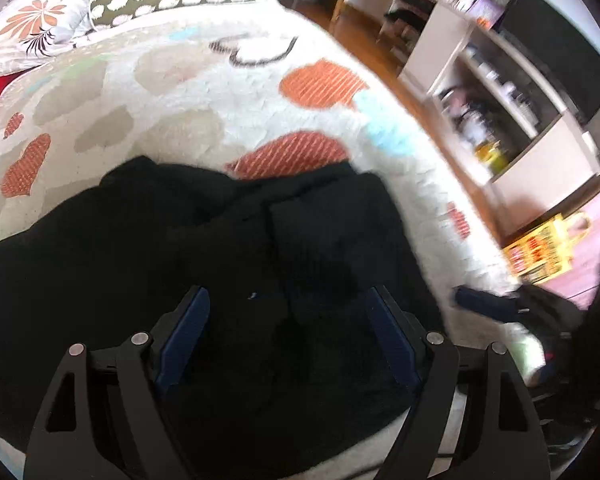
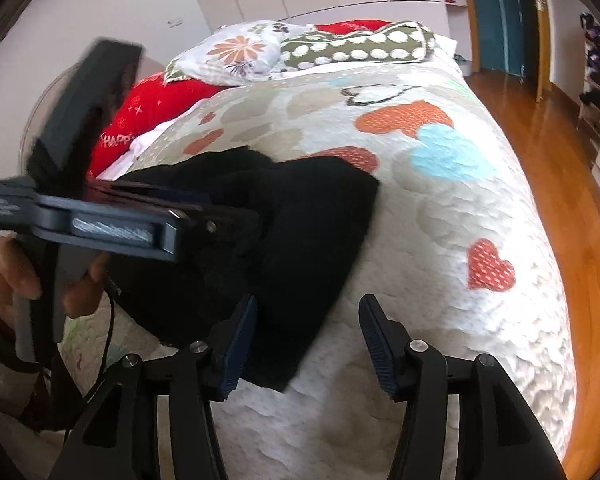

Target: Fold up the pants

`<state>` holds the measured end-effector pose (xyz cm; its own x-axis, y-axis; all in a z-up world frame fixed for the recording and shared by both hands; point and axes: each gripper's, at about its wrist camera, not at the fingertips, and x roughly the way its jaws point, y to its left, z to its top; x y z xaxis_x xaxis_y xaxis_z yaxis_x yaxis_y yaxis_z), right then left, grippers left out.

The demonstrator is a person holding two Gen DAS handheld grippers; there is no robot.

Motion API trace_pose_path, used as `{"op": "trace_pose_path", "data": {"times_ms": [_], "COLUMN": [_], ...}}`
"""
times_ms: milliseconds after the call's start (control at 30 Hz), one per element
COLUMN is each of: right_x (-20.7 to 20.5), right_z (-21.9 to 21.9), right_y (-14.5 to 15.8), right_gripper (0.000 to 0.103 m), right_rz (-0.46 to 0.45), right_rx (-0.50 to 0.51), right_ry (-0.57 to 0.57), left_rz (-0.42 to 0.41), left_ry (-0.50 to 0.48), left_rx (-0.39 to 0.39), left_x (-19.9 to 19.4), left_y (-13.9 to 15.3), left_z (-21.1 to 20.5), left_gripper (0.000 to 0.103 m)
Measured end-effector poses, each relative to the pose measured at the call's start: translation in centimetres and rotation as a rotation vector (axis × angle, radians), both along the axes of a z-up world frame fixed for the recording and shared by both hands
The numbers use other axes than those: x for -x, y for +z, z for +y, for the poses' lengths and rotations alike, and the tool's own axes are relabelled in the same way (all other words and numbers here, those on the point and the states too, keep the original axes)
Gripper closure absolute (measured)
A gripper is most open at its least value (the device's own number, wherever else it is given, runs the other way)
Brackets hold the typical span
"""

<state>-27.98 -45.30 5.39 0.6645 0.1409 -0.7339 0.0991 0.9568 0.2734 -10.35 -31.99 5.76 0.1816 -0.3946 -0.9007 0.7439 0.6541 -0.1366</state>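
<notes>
Black pants (image 1: 236,264) lie bunched and partly folded on a quilted bedspread (image 1: 172,92) with heart shapes. My left gripper (image 1: 288,300) is open and empty, hovering just above the pants. In the right wrist view the pants (image 2: 300,232) lie left of centre on the bedspread (image 2: 452,280). My right gripper (image 2: 308,308) is open and empty, its left finger (image 2: 240,344) over the pants' near edge. The left gripper's body (image 2: 100,220), held by a hand, sits over the pants' left part.
Pillows (image 2: 300,48) and a red cushion (image 2: 148,108) lie at the head of the bed. A wooden floor (image 2: 548,152) runs along the bed's right side. White shelves (image 1: 512,92) and a yellow bag (image 1: 540,252) stand to the right.
</notes>
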Motion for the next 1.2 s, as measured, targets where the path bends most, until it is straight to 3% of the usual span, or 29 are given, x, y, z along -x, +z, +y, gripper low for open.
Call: {"op": "trace_pose_path", "data": {"times_ms": [167,267,300,367,433,533,767,1000,1100,1200], "right_x": [0.8,1.1,1.2,1.5,1.6,1.3,-1.5,-6.7,-7.5,-9.0], "right_z": [-1.6,-2.5,-2.7,-3.0,-3.2,-2.8,-1.9,-1.1,0.3,1.7], "right_y": [0.1,-0.2,-0.2,-0.2,-0.1,0.0,1.2,3.4,4.3,3.0], "right_gripper": [0.044,0.044,0.044,0.044,0.044,0.045,0.045,0.045,0.045,0.045], "right_rz": [-0.02,-0.019,-0.018,-0.016,-0.022,-0.027,-0.052,-0.059,-0.093,-0.06], "right_rx": [-0.03,-0.044,-0.046,-0.044,-0.048,-0.04,-0.004,0.081,0.086,0.091], "right_ry": [-0.032,-0.068,-0.075,-0.082,-0.085,-0.071,-0.036,-0.008,0.042,0.065], "left_rz": [0.035,0.035,0.038,0.051,0.048,0.088,0.047,-0.002,-0.068,-0.115], "left_ry": [0.03,-0.083,-0.123,-0.157,-0.13,-0.085,-0.106,-0.031,0.003,0.047], "left_rx": [0.029,0.038,0.045,0.048,0.025,0.062,0.136,0.211,0.192,0.125], "left_x": [0.1,2.0,2.8,3.2,2.6,1.2,1.9,0.7,0.1,-0.9], "left_y": [-0.1,0.4,0.5,0.4,-0.2,-0.3,1.5,4.9,6.0,5.0], "left_z": [0.1,-1.0,-1.2,-1.2,-1.1,-0.4,1.1,5.3,7.0,7.3], "left_gripper": [0.022,0.023,0.028,0.043,0.074,0.098,0.099,0.099,0.099,0.099]}}
